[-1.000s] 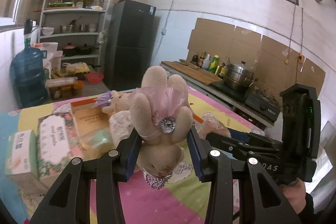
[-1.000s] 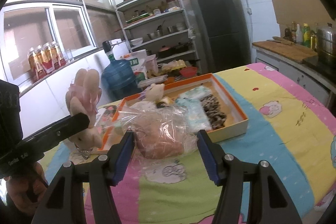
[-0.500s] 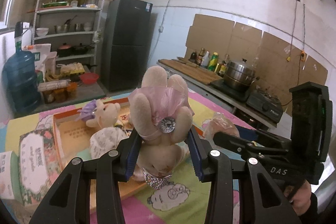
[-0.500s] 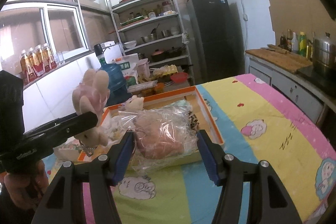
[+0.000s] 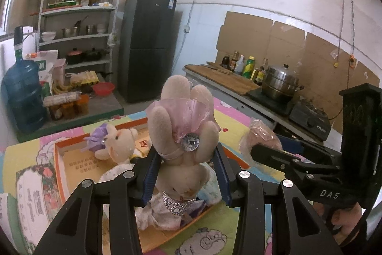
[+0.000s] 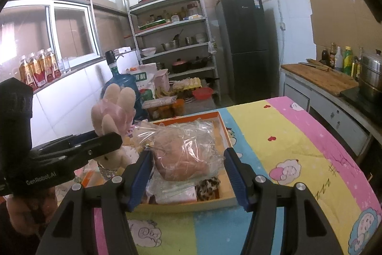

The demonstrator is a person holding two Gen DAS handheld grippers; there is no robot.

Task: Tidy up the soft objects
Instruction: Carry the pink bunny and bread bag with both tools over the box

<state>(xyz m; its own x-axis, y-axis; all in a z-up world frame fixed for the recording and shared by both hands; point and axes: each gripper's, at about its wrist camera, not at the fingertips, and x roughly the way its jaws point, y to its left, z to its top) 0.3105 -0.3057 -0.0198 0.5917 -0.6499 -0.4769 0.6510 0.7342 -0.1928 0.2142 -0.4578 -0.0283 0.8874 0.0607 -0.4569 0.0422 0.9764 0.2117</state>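
The left gripper [image 5: 185,177] squeezes a bunny [image 5: 183,135]; the right gripper [image 6: 188,173] squeezes a bagged toy [image 6: 183,154], both above the orange box [image 6: 222,121].

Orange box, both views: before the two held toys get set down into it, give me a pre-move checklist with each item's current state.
1. Left tongs gripping the plush rabbit: ok, blue pads press its sides.
2. Right tongs gripping the bagged plush: ok, bag sits between the pads.
3. Orange box under both loads: ok, both hang above it.
4. Free room in the box: not ok, a purple-bow bear, a leopard-print piece and packets already lie there.
5. Tongs clear of each other: ok, a gap shows between them in both views.
6. Rabbit's necklace free of the pads: cannot tell.
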